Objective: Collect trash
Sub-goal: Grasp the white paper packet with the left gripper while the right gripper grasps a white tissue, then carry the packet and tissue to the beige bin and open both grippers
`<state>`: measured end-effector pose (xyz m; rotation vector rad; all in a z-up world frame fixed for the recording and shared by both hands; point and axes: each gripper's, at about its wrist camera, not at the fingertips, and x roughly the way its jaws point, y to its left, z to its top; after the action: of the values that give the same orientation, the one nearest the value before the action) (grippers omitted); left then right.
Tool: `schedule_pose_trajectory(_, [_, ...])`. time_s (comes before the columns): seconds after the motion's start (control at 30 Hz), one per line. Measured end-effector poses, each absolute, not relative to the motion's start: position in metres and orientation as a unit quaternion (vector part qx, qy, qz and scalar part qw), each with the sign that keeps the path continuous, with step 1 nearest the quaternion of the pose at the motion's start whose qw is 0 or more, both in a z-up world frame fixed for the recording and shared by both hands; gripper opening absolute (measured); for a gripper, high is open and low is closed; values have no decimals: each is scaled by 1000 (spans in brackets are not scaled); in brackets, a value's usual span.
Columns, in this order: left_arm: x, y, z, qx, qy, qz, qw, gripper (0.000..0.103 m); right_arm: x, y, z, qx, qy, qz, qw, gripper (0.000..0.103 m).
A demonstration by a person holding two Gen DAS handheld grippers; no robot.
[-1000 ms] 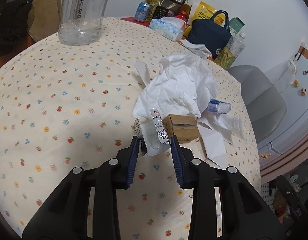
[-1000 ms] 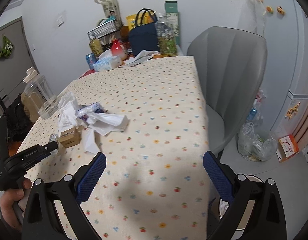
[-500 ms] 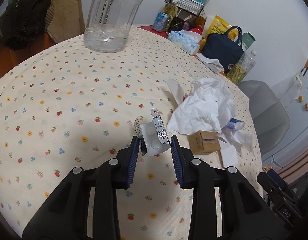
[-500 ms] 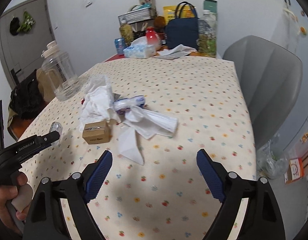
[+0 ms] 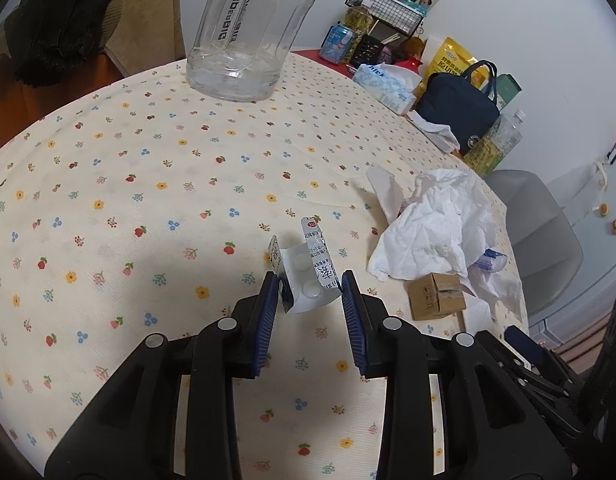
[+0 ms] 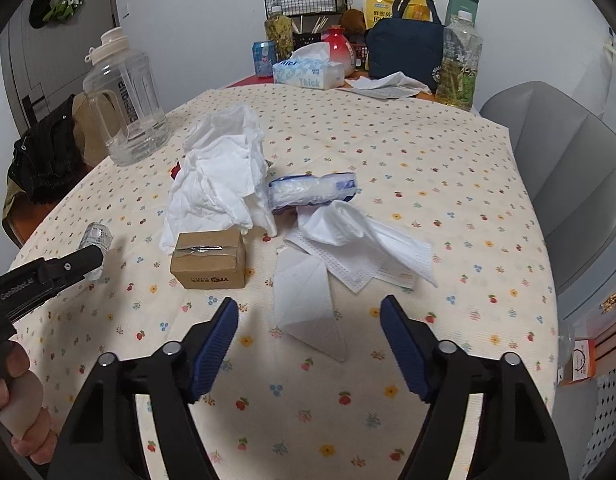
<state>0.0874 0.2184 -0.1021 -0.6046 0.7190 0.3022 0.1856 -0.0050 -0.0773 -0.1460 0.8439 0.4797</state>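
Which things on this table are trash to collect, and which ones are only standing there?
Trash: blister pack held in the left gripper; crumpled tissue; cardboard box; face mask; plastic wrapper; folded paper.

Just standing: water jug; tissue box; navy bag.

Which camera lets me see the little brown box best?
The right wrist view. The brown box sits near the middle there, showing its taped top and printed front, with nothing covering it. The left wrist view shows it smaller, off to the right, beside the crumpled tissue.
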Motion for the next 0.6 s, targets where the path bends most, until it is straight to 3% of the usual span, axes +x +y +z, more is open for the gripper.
schedule_pose_trajectory(0.13, [87, 219, -104, -292, 347, 144, 879, 32, 191, 0, -89, -69, 426, 236, 871, 35])
schedule_pose_trajectory(0.6, [87, 189, -90, -274, 346, 120, 889, 33, 154, -37, -67, -24, 412, 263, 872, 33])
